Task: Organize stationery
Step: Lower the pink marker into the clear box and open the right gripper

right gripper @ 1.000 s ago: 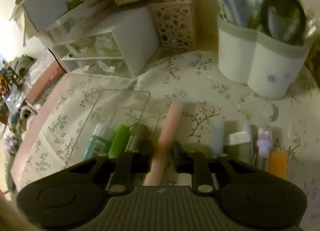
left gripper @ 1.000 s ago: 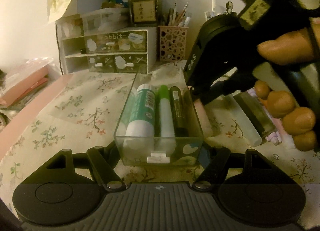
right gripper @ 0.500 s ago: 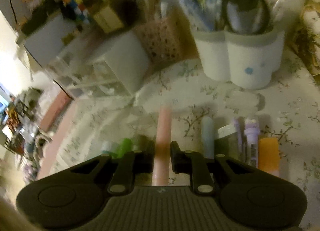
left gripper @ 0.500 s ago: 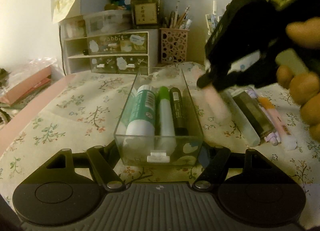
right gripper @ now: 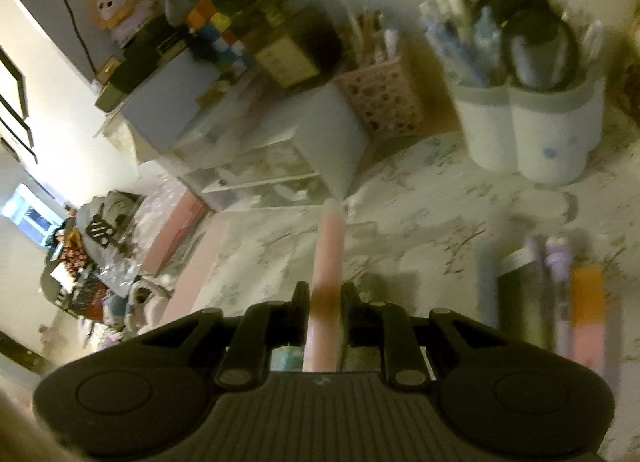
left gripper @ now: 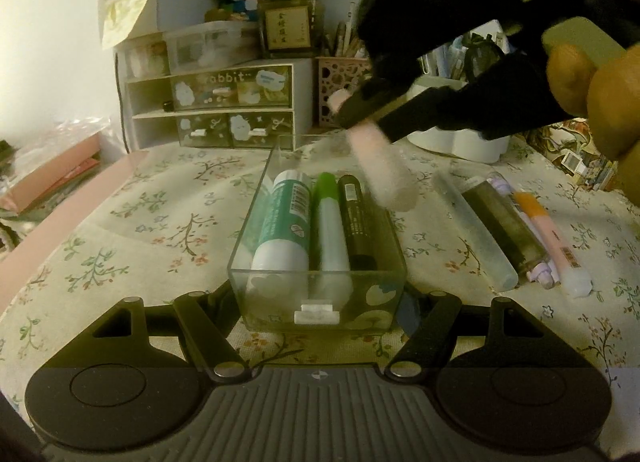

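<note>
A: How much room is there around the clear plastic drawer point(left gripper: 256, 246)?

B: The left gripper point(left gripper: 318, 304) clamps its near end, a finger against each side wall. Inside lie a teal-and-white glue stick point(left gripper: 282, 230), a green-capped marker point(left gripper: 330, 230) and a dark marker point(left gripper: 356, 218), side by side. They fill most of the width; only a thin strip stays free along the far-side wall, to the right of the dark marker. Both long rims are clear of overhang except at the far right corner.

A: And the pink pen?

B: The right gripper point(right gripper: 324, 316) pinches the pink pen point(right gripper: 328, 262) near its rear half, jaws pressed tight on it. In the left wrist view the pen point(left gripper: 380, 166) hangs tilted in the air, its lower tip above the drawer's far right rim. Right of the drawer, on the floral tablecloth point(left gripper: 160, 202), lie a frosted clear tube point(left gripper: 476, 230), a dark tube point(left gripper: 508, 226), a lilac pen point(left gripper: 540, 274) and an orange-and-pink highlighter point(left gripper: 552, 238), close together in a row.

A: What changed from a second ago?

B: Then the pen lay on the cloth just right of the drawer with the right gripper low over it. Now it is lifted and carried leftward over the rim. The drawer and the left gripper have not shifted.
</note>
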The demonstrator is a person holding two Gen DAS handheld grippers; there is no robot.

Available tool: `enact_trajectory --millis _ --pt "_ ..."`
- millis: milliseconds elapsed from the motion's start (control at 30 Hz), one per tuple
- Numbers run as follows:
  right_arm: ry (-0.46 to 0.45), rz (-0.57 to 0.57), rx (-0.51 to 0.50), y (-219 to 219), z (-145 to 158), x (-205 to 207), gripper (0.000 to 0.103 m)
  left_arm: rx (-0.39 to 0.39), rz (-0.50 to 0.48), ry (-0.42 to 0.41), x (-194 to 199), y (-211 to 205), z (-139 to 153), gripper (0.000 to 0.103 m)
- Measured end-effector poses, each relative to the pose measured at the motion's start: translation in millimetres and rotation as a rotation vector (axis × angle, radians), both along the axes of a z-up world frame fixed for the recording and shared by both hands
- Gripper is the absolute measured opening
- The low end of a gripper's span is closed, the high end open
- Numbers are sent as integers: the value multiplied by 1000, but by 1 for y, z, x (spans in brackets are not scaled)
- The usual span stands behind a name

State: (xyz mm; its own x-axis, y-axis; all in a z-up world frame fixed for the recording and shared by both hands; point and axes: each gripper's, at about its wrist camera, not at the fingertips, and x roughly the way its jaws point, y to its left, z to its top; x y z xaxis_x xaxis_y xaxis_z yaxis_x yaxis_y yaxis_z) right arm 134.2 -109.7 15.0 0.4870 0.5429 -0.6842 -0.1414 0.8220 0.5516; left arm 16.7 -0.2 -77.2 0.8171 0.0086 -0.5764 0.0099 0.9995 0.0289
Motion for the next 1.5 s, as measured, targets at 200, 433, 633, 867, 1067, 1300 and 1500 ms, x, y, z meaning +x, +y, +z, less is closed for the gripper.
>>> enact_trajectory --millis 200,433,633,867,1067,1300,1500 --pt "40 12 -2 12 -9 -1 7 -1 -1 0 0 -1 0 73" --pt "77 -1 10 15 -15 2 7 -2 -7 1 1 -1 0 73" --pt "150 -17 35 16 -24 5 8 -2 -8 2 2 -1 0 73" --pt "139 -4 16 18 -23 2 9 -2 -9 2 2 -2 0 73" --pt "114 -19 48 3 -18 0 9 -2 -9 2 2 -2 0 73" --pt "64 -122 41 -42 -8 -6 9 -5 -7 2 2 -3 0 73" --pt "55 -194 -92 -72 -15 -8 9 -17 2 4 3 -2 0 73"
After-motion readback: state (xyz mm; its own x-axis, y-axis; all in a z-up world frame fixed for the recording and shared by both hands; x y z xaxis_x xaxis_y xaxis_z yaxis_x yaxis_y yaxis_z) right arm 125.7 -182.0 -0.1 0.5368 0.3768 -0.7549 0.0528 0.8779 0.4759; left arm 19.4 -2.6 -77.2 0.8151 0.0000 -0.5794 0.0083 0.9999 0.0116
